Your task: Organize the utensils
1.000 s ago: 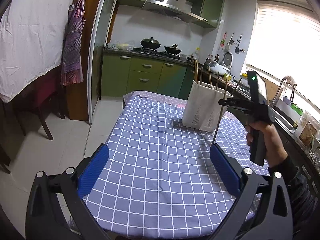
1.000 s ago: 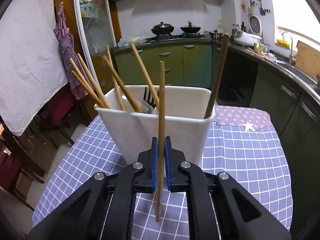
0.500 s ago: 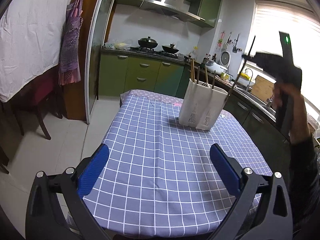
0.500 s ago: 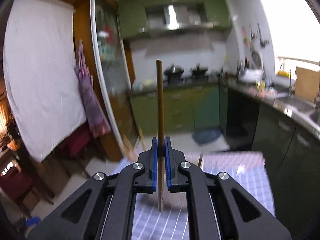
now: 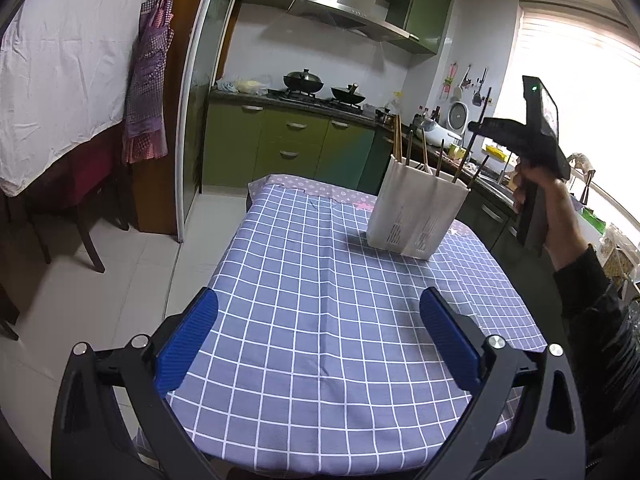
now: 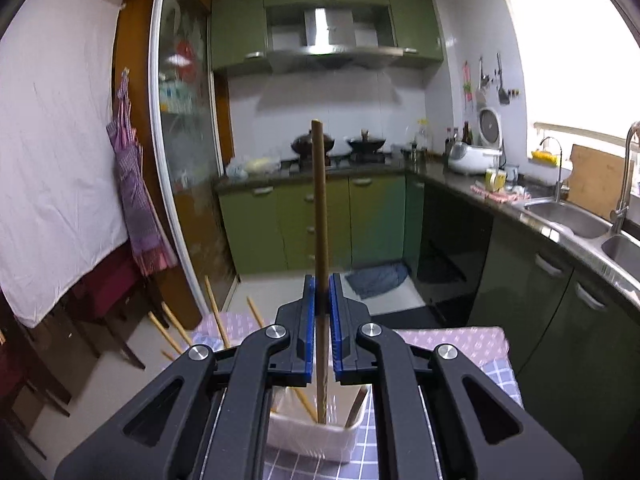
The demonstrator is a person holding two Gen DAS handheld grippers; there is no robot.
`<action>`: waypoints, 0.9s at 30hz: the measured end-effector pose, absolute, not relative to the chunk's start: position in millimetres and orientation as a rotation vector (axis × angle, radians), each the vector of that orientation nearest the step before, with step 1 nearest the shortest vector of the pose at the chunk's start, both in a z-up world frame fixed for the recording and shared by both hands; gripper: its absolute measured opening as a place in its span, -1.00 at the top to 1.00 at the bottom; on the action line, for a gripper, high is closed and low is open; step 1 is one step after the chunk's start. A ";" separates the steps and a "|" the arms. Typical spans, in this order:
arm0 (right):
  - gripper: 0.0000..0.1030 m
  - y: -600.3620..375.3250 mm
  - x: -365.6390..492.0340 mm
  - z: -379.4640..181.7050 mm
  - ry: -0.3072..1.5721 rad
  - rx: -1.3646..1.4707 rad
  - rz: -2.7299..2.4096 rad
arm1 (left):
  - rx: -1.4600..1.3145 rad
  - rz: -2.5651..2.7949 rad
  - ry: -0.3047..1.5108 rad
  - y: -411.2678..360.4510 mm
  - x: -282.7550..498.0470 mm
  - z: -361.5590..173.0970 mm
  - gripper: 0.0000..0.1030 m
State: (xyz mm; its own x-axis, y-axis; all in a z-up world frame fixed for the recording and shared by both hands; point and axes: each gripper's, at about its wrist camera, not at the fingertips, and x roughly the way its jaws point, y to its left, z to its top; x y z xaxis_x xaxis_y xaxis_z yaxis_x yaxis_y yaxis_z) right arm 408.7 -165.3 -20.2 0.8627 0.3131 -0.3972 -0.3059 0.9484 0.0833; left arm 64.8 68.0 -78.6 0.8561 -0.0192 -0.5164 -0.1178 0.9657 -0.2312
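Observation:
A white utensil holder (image 5: 416,216) with several wooden chopsticks (image 5: 398,136) in it stands at the far right of the table. Above it, a person's hand (image 5: 536,196) holds my right gripper (image 5: 476,126). That right gripper (image 6: 322,292) is shut on one upright wooden chopstick (image 6: 319,200). The chopstick's lower end hangs at the holder's (image 6: 312,438) open top; I cannot tell whether it is inside. Near the table's front edge my left gripper (image 5: 318,340) stands open with nothing between its blue pads (image 5: 188,344).
A blue checked cloth covers the table (image 5: 320,280). Beyond it are green kitchen cabinets (image 5: 292,148), a stove with pans (image 5: 304,80), and a counter with a sink (image 6: 568,220) on the right. Dark chairs (image 5: 84,208) stand on the left by the tiled floor.
My right gripper rose with the chopstick from in front of the holder to above it, so the holder now lies below its fingers. The left gripper kept still and open.

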 end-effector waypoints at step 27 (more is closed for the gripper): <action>-0.92 -278.0 76.1 -77.3 0.250 0.047 0.320 | -0.166 -0.024 0.539 22.3 50.4 -76.3 -0.86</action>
State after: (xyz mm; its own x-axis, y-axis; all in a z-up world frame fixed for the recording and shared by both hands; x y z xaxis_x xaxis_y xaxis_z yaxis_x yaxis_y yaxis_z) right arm 76.1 -278.0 -77.3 0.9189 0.3166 -0.2353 -0.3049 0.9485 0.0855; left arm 50.4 22.3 -76.3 0.8582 -0.0663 -0.5091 -0.0209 0.9863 -0.1637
